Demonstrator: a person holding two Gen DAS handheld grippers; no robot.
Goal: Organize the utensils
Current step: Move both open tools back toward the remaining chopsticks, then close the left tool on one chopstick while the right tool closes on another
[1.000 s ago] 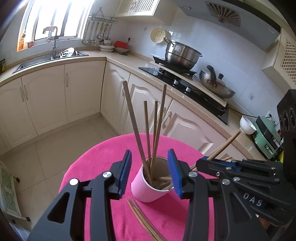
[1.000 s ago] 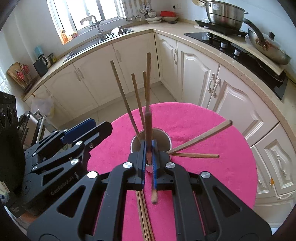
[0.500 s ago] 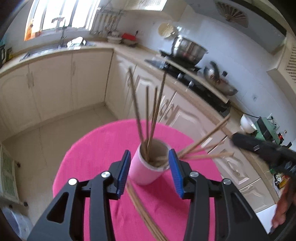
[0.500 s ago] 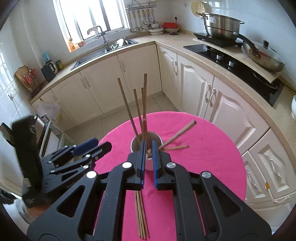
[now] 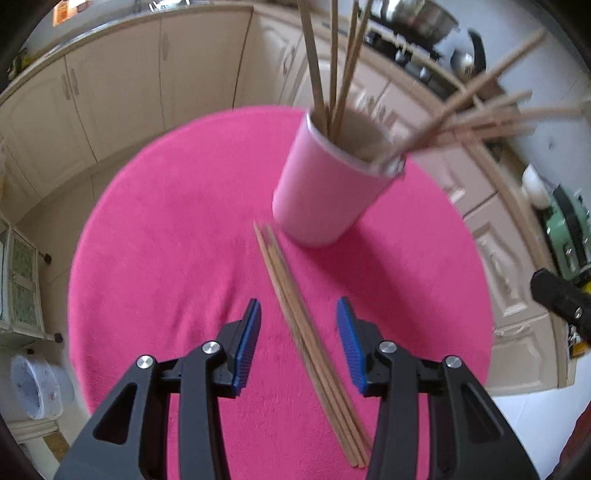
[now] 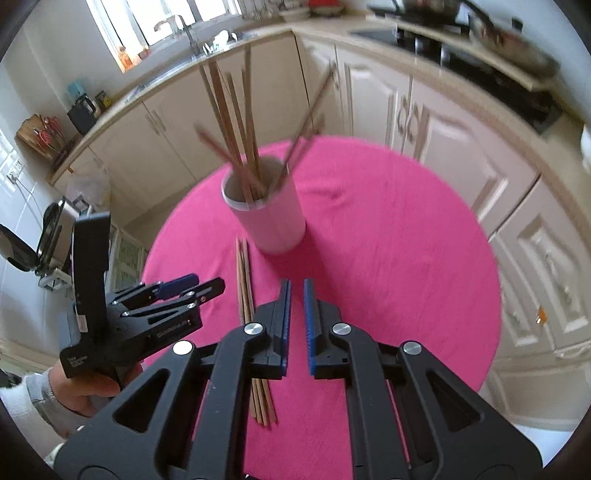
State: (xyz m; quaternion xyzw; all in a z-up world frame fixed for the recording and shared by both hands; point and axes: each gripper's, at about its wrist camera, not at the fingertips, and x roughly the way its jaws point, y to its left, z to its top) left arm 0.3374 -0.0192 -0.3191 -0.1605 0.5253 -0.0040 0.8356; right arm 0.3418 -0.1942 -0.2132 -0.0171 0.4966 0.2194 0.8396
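A pink cup (image 5: 328, 192) (image 6: 269, 218) stands on the round pink table (image 5: 166, 221) (image 6: 388, 229) with several wooden chopsticks upright or leaning in it. A bundle of loose chopsticks (image 5: 306, 325) (image 6: 245, 280) lies flat on the cloth in front of the cup. My left gripper (image 5: 298, 343) is open and empty, its jaws either side of the loose bundle, above it. It also shows in the right wrist view (image 6: 192, 286). My right gripper (image 6: 296, 325) has its jaws a narrow gap apart with nothing between them, to the right of the bundle.
Cream kitchen cabinets (image 6: 424, 122) curve round the table. A stove with pots (image 5: 417, 22) is at the back and a sink under the window (image 6: 184, 33). A white bin (image 5: 33, 387) stands on the floor at the left. A green appliance (image 5: 565, 229) sits on the right counter.
The right gripper let go of a chopstick into the cup and pulled back. The left gripper moved from around the cup back and down over the loose bundle. Both views are blurred by motion.
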